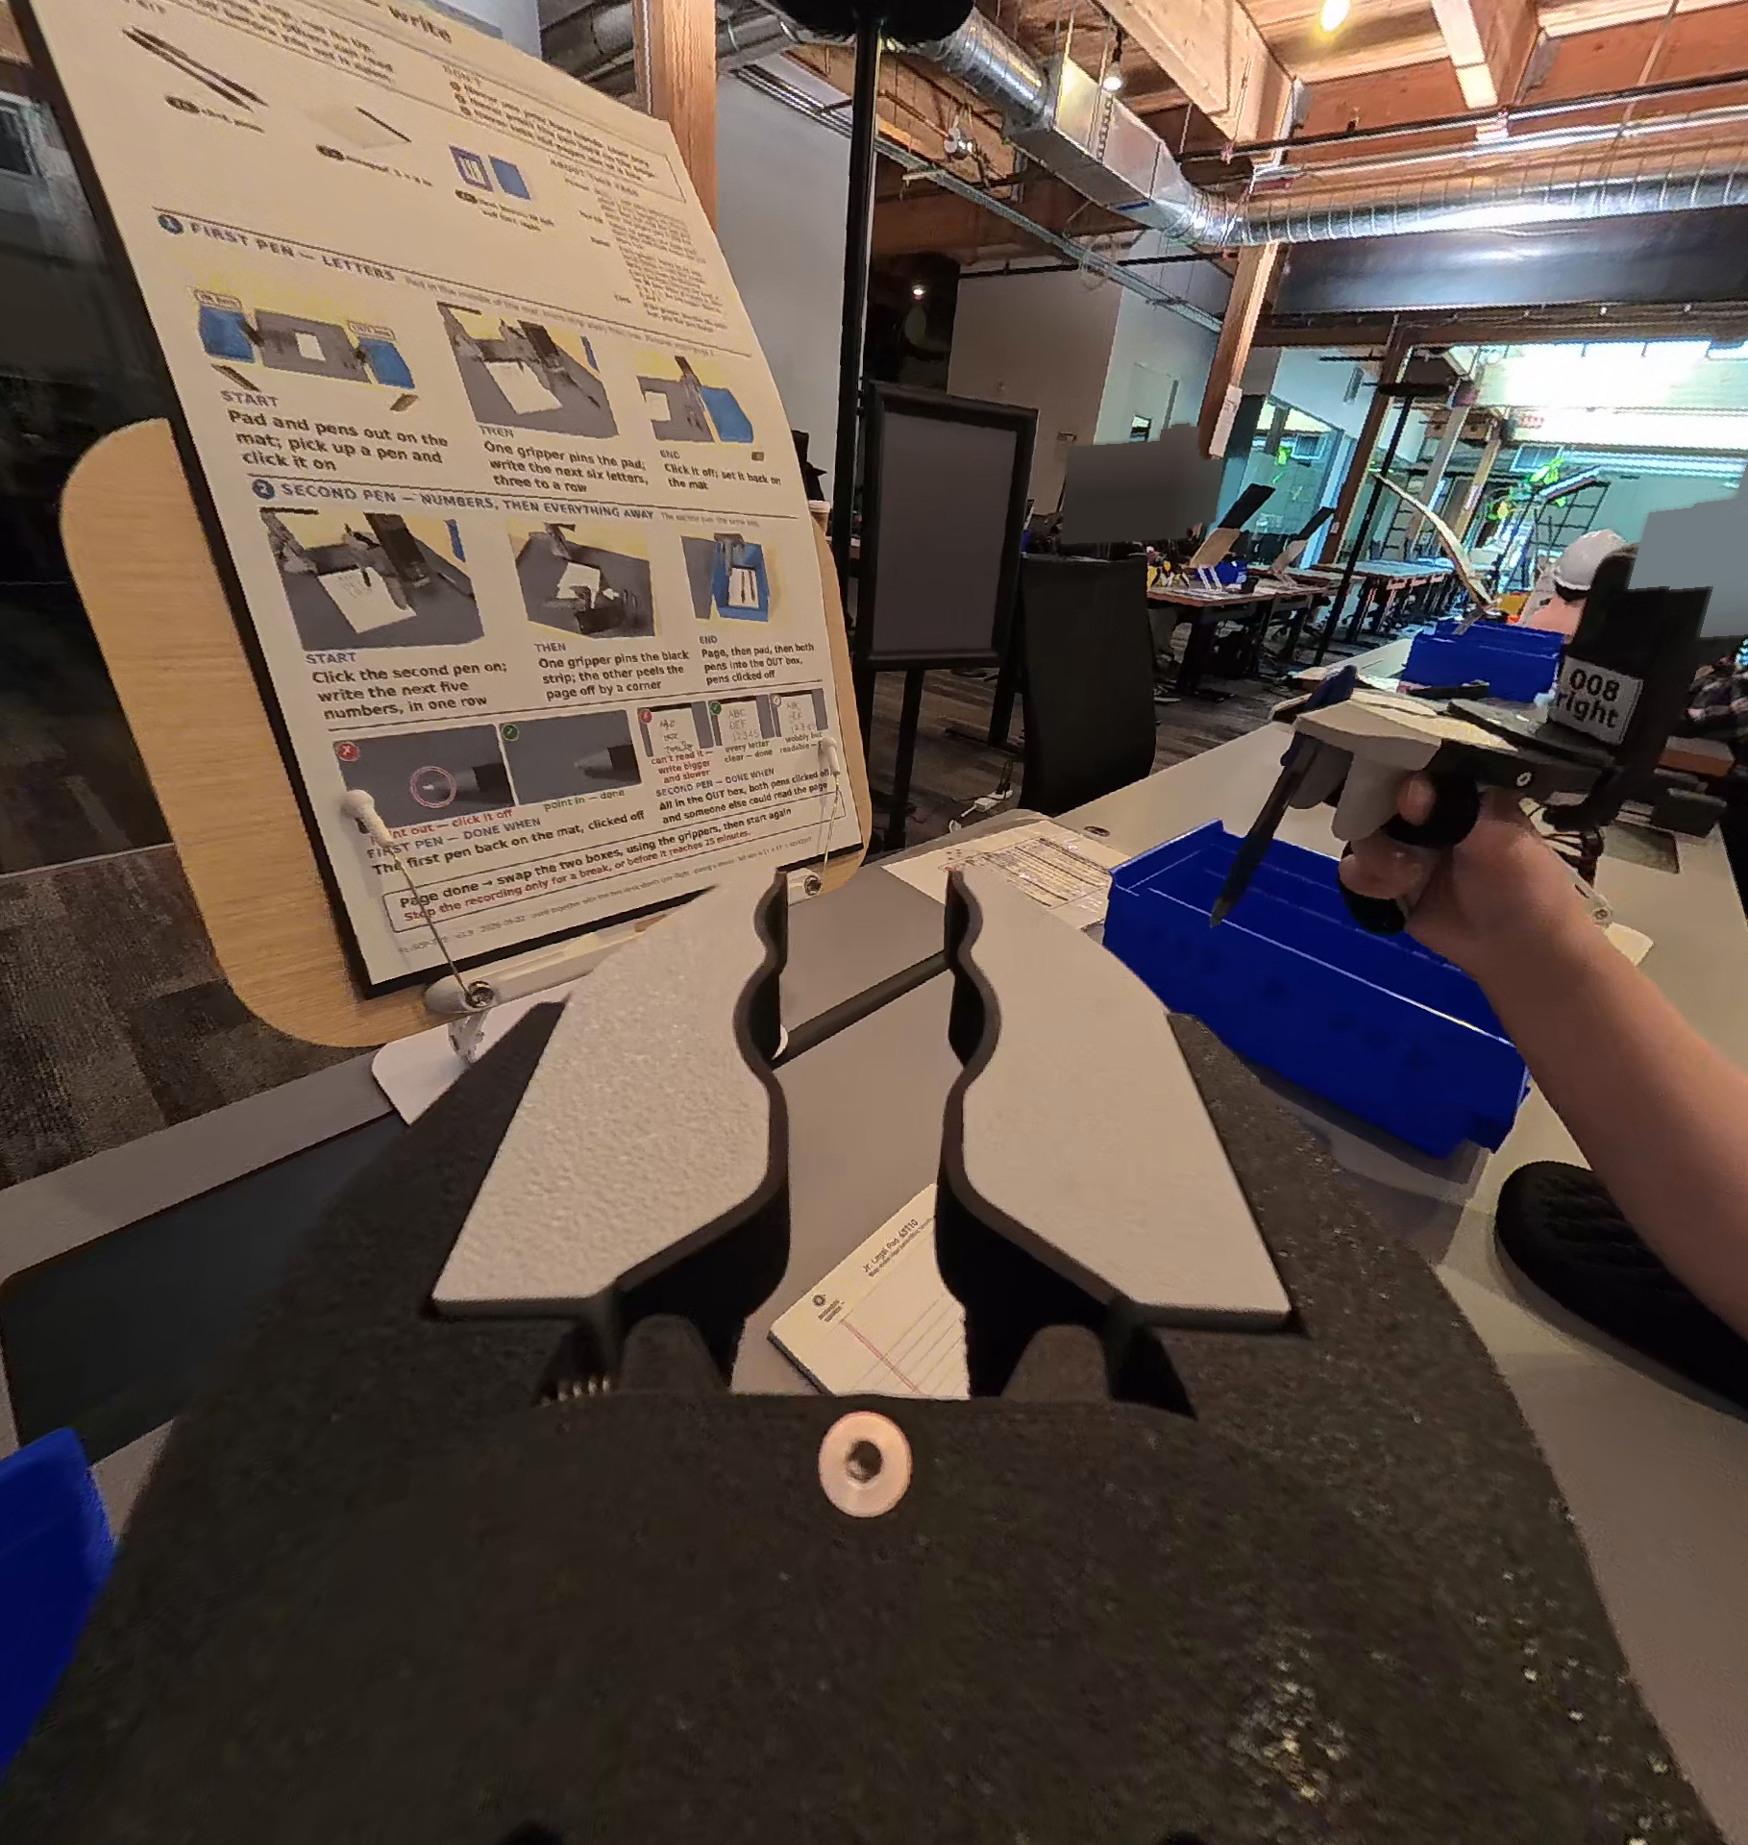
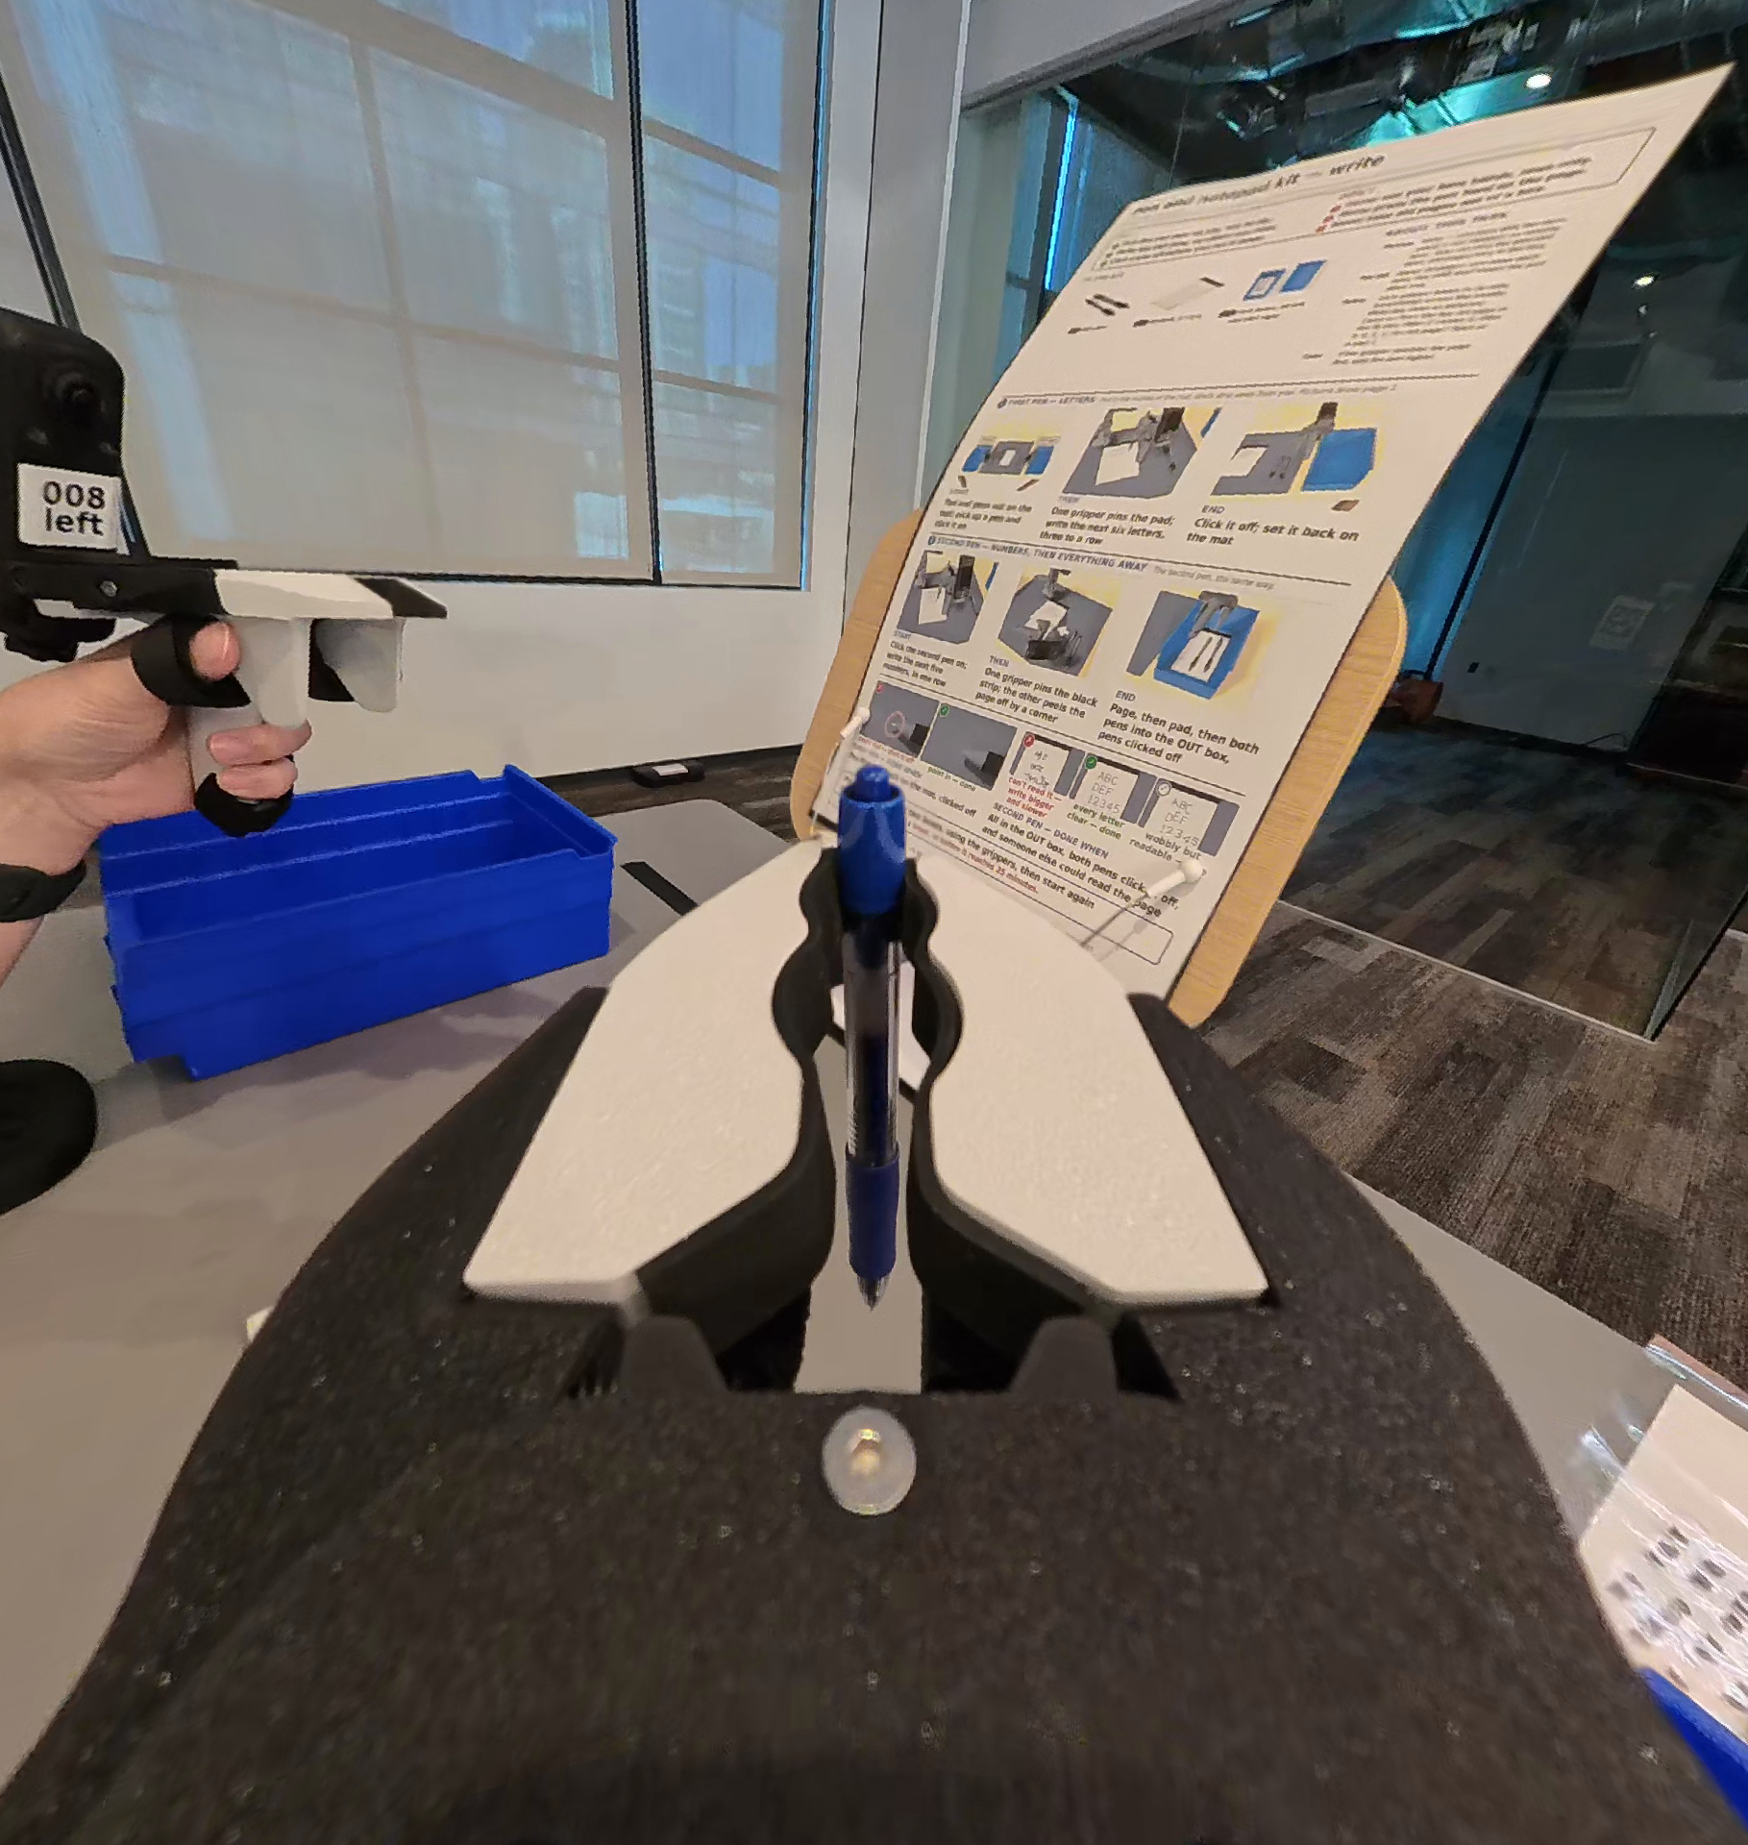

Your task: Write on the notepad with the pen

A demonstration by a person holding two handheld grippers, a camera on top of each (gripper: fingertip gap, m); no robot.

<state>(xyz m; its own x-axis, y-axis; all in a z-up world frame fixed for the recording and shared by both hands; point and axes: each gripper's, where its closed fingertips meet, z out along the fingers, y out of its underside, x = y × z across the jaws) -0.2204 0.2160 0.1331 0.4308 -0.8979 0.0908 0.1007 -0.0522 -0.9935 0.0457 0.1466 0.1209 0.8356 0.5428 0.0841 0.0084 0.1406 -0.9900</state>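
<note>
Left gripper [image 1: 865, 983]: nearest the lens in the left wrist view, held above the dark mat [image 1: 151, 1318]; its two fingers stand apart with a clear gap and hold nothing.
Notepad [image 1: 885, 1308]: lies flat on the mat, seen through the gap at the base of the left gripper's fingers; only one corner and its top strip show, the rest is hidden by the gripper body.
Right gripper [image 2: 870, 889]: fingers closed on the pen [image 2: 870, 1058], raised well above the mat.
Pen: blue, gripped near its clicker end, upright between the fingers, tip pointing down and back toward the camera; the tip touches nothing.
Right-side blue bin [image 1: 1319, 988]: beside the mat's right edge, under the raised right gripper; open top.
Left-side blue bin [image 2: 350, 899]: beside the mat's left edge, below the left gripper; nothing shows inside.
Instruction board [image 1: 430, 479]: propped on a wooden stand past the mat's far edge, leaning back.
Open room: bare mat shows between the notepad and the board's foot.
</note>
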